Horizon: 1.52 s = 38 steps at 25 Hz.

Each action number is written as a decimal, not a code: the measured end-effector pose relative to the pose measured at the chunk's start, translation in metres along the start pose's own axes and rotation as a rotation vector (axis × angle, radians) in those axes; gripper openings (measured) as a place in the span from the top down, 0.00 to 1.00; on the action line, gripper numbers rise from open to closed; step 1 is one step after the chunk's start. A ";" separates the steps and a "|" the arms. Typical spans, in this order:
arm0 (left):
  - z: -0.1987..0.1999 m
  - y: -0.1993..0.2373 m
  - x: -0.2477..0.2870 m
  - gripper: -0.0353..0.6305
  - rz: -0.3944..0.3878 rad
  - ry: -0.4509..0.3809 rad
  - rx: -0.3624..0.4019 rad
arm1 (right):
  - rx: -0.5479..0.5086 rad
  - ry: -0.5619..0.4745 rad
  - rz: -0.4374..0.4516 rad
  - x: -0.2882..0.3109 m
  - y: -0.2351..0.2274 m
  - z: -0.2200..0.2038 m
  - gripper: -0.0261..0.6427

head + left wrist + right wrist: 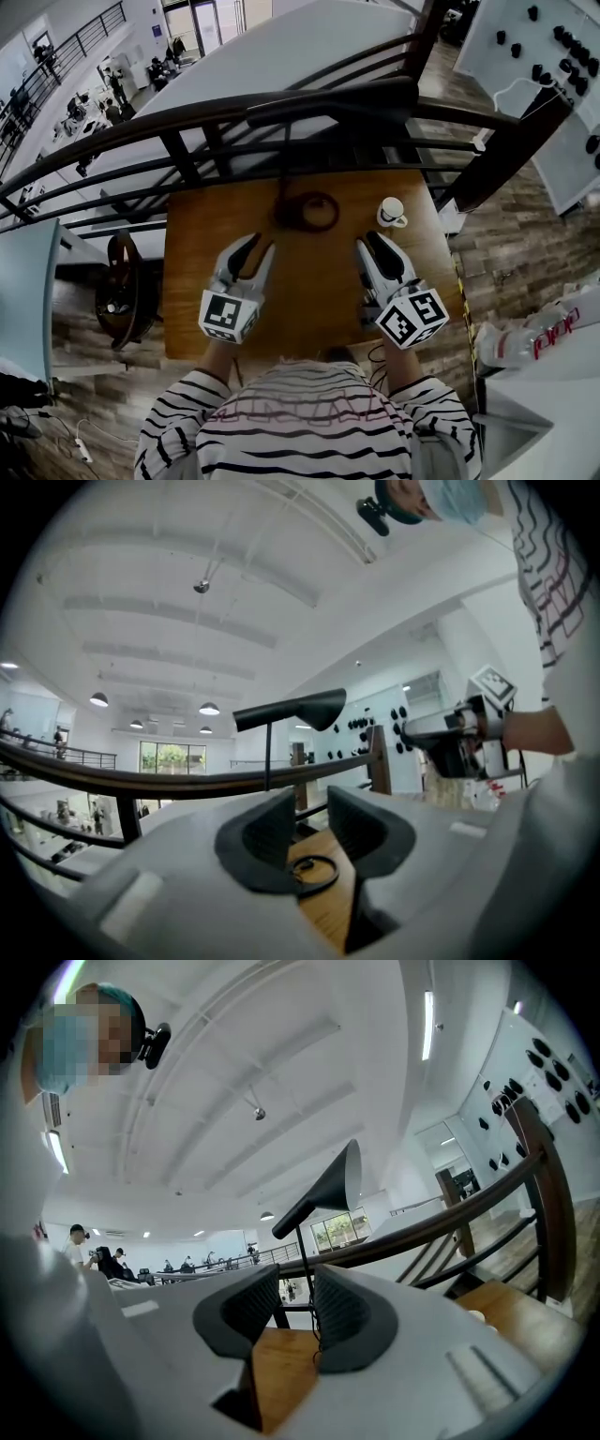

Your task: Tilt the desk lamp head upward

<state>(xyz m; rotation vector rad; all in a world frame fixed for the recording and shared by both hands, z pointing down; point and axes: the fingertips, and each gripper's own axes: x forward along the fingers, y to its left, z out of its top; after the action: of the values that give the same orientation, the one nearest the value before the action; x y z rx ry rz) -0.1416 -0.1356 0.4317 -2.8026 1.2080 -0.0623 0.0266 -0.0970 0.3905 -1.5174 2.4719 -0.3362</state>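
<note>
1. Hovering over the wooden bench (187, 281), the left claw (261, 246) and the right claw (367, 242) point toward its far edge, well apart from each other.
2. The left claw (314, 817) has its jaws a narrow gap apart, with nothing between the pads.
3. The right claw (298, 1302) likewise stands slightly parted and empty.
4. The desk lamp (312, 211) stands at the far middle of the bench, beyond both claws and untouched; its ring base rests on the wood.
5. The lamp head (300, 708) sits on a thin upright stem above the dark railing (141, 782).
6. A small white cup (391, 212) stands just right of the lamp base.
</note>
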 end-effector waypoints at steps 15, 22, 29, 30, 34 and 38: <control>0.016 -0.033 -0.007 0.94 0.071 -0.014 -0.041 | 0.048 0.068 0.038 -0.020 -0.022 -0.008 0.96; 0.019 -0.081 0.015 0.94 0.090 -0.010 -0.021 | 0.041 0.122 0.107 -0.041 -0.048 -0.009 0.96; 0.013 -0.111 0.019 0.94 0.163 0.046 -0.046 | 0.060 0.181 0.173 -0.059 -0.064 -0.022 0.96; 0.012 -0.113 0.018 0.94 0.175 0.052 -0.043 | 0.059 0.189 0.183 -0.061 -0.064 -0.024 0.96; 0.013 -0.125 0.021 0.94 0.206 0.058 -0.033 | 0.053 0.214 0.218 -0.067 -0.070 -0.026 0.96; 0.008 -0.140 0.021 0.94 0.229 0.076 -0.033 | 0.047 0.242 0.249 -0.075 -0.074 -0.031 0.96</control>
<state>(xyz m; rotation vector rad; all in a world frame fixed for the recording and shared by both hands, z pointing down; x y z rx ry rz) -0.0247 -0.0545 0.4371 -2.6898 1.5517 -0.1346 0.1127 -0.0602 0.4477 -1.1928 2.7773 -0.5564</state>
